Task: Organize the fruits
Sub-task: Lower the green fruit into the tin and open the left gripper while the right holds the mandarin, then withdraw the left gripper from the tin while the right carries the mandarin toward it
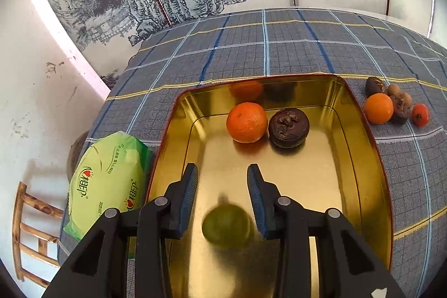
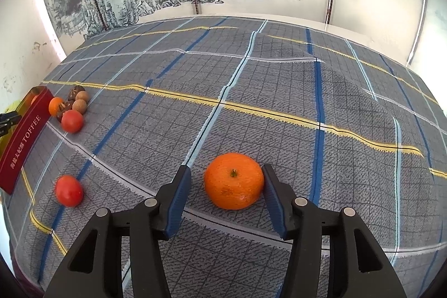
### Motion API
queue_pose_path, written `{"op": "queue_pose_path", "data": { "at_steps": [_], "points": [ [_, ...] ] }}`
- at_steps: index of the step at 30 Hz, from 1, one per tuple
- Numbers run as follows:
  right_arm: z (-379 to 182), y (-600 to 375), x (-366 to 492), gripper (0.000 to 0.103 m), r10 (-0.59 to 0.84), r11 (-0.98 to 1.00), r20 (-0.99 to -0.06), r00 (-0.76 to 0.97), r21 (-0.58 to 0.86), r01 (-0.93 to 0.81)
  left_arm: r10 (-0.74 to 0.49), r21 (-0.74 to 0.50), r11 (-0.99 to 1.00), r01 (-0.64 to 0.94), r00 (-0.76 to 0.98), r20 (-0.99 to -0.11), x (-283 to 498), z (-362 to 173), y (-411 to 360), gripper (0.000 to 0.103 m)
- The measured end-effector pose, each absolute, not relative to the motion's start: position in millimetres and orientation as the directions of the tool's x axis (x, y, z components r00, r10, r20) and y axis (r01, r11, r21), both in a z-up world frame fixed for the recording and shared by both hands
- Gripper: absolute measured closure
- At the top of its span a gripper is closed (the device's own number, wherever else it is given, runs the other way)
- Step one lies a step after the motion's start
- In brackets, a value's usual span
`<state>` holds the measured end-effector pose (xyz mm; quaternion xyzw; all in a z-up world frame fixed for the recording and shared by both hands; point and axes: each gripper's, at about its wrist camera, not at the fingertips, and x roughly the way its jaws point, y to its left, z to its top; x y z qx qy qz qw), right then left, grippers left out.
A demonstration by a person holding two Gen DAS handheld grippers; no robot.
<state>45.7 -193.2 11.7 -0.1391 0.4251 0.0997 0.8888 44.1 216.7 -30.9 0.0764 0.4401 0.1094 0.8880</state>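
Fruit lies in two places here. In the left wrist view, the left gripper [image 1: 222,172] reaches up from the bottom edge over a gold-lined rectangular metal tin [image 1: 360,136], its blue-padded tongs spread apart with nothing pinched; a blurred round green fruit [image 1: 226,225] sits low in the frame between the finger bases, over the tin floor, whether touching it I cannot tell. Further up the tin, above the fingertips, a round orange tangerine [image 1: 247,122] rests just beside a dark brown wrinkled fruit [image 1: 288,127]. Left of the tin lies a green plastic tissue pack [image 1: 109,180], and at the right edge a small cluster of mixed fruits [image 1: 394,105] sits on the grey checked tablecloth [image 1: 279,52]. In the right wrist view, the right gripper [image 2: 225,180] has its tongs parted around a large orange tangerine [image 2: 234,180] in the lower centre: the right pad seems to touch its skin, while the left pad stands clear. A red tomato [image 2: 69,190] lies at lower left, well apart.
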Motion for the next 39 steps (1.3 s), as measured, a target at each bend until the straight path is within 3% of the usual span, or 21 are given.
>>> {"op": "queue_pose_path", "data": {
  "at_steps": [6,10,12,15,18,25,33,36,39],
  "points": [
    [11.3,-192.6,45.5,0.050,0.055,0.941,-0.783,0.620,-0.167,-0.294,0.273,0.223,0.962,-0.158,0.607,-0.746,35.4,-25.5,214.3,0.067],
    [10.2,-192.2,44.9,0.052,0.038,0.939,-0.780,0.625,-0.186,-0.289,0.308,0.240,0.951,-0.195,0.653,-0.692,21.3,-14.0,203.9,0.053],
    [11.1,-195.3,45.0,0.062,0.030,0.944,-0.776,0.630,-0.186,-0.274,0.312,0.232,0.950,-0.210,0.673,-0.670,13.8,-7.9,198.2,0.047],
    [13.6,-202.2,45.4,0.063,0.056,0.951,-0.776,0.628,-0.151,-0.270,0.319,0.217,0.948,-0.234,0.697,-0.643,3.3,-0.4,189.4,0.045],
    [13.9,-199.6,44.6,0.064,0.043,0.949,-0.775,0.631,-0.166,-0.268,0.313,0.200,0.950,-0.241,0.703,-0.638,-2.2,3.4,185.3,0.035],
    [14.5,-198.7,30.5,0.064,0.064,0.957,-0.776,0.628,-0.130,-0.258,0.310,0.176,0.950,-0.257,0.723,-0.617,-18.7,10.6,182.0,0.034],
    [39.8,-155.7,7.4,0.064,0.170,0.932,-0.756,0.632,-0.085,-0.351,0.391,0.040,0.902,-0.430,0.775,-0.496,-59.0,19.9,226.1,0.031],
    [49.9,-123.0,-0.3,0.064,0.224,0.902,-0.750,0.623,-0.083,-0.424,0.419,-0.008,0.879,-0.477,0.780,-0.464,-69.9,16.1,247.2,0.017],
    [56.9,-82.6,-11.5,0.064,0.281,0.862,-0.746,0.604,-0.081,-0.501,0.425,-0.083,0.852,-0.517,0.776,-0.466,-75.5,5.4,275.3,0.015]
  ]
}}
